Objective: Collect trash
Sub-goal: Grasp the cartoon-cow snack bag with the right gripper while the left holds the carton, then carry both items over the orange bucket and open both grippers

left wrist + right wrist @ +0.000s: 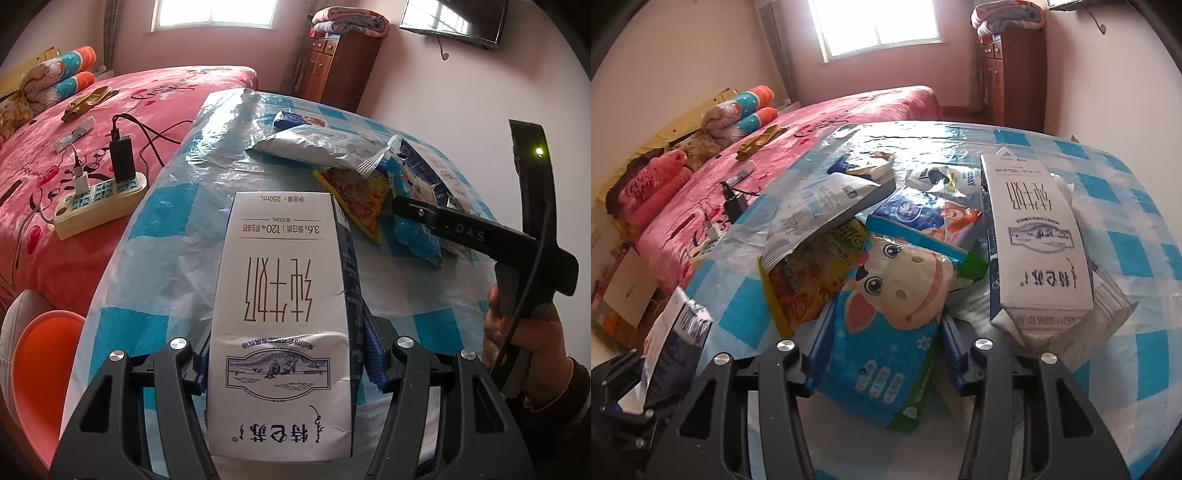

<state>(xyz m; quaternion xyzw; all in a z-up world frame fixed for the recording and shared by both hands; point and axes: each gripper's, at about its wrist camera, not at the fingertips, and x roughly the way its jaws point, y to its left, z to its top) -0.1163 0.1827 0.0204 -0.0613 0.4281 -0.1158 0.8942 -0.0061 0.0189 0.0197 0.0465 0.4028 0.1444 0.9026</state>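
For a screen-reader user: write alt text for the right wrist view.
The right tool straddles a blue cartoon-cow snack bag in a pile of wrappers on a blue-checked tablecloth. A white milk carton lies beside it on the right; a pink bed and window are behind.

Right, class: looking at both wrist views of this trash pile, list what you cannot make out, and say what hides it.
- Left view: the table behind the milk carton; the carton fills the middle.
- Left view: the right tongs' tips, buried among the wrappers.
- Right view: the yellow wrapper, covered by a silver bag and the cow bag.
- Right view: the second carton's far side.
- Both: any bin; none in frame.
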